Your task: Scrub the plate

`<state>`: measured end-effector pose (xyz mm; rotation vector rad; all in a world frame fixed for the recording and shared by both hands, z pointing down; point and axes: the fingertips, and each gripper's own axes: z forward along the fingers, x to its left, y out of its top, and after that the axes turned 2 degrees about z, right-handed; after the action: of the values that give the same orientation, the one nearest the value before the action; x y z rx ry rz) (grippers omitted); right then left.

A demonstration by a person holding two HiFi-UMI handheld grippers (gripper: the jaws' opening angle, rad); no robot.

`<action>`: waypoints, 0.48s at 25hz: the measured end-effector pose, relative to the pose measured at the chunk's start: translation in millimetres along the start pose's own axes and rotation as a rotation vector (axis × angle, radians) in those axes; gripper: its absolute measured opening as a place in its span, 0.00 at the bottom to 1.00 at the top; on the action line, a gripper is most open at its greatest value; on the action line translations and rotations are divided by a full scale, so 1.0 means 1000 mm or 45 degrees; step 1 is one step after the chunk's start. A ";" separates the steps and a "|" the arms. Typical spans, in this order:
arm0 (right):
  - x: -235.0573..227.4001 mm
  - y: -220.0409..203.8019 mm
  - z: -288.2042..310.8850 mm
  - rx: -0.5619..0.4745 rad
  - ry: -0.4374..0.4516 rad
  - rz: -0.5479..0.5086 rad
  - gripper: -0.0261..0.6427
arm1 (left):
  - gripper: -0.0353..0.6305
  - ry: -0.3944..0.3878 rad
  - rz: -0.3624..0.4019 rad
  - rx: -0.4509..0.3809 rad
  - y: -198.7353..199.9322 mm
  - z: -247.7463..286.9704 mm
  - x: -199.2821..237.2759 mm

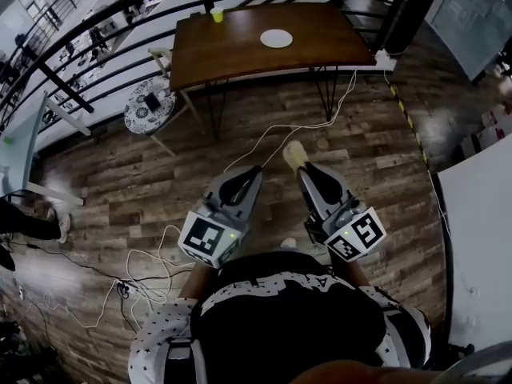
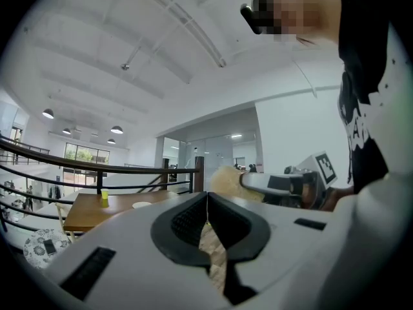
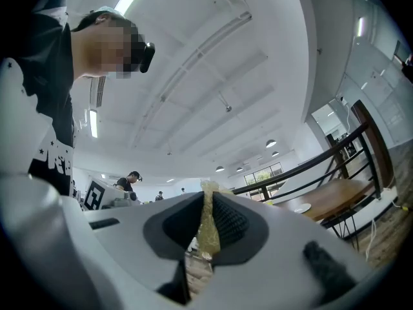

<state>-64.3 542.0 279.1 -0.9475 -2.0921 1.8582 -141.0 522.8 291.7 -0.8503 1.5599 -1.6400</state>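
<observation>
With the plate (image 1: 276, 38) lying on the table (image 1: 232, 54) well ahead, a sponge (image 1: 294, 155) is clamped in the right gripper (image 3: 208, 205), ready for scrubbing, while the left gripper (image 2: 206, 199) is held closed on nothing.

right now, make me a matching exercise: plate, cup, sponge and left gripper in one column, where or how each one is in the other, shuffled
1 plate
2 cup
3 sponge
4 left gripper

a shut, nothing in it
b yellow, at the far edge of the table
c white, flat on the table
d clamped in the right gripper

Pairs: 1c, 2b, 3d, 4a
</observation>
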 end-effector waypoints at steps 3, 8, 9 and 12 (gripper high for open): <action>-0.016 0.002 -0.005 0.008 -0.011 0.006 0.11 | 0.07 -0.007 -0.026 -0.004 -0.001 0.016 -0.004; -0.032 0.009 -0.012 0.011 -0.009 -0.002 0.11 | 0.07 -0.012 -0.082 -0.012 0.000 0.035 -0.011; -0.034 0.010 -0.013 0.012 -0.008 -0.006 0.11 | 0.07 -0.006 -0.076 -0.005 0.000 0.037 -0.012; -0.041 0.012 -0.018 0.011 -0.014 -0.003 0.11 | 0.07 0.011 -0.062 0.010 -0.003 0.044 -0.012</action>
<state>-18.6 533.5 282.8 -0.9342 -2.0889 1.8736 -98.0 509.6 297.6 -0.8844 1.5492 -1.6850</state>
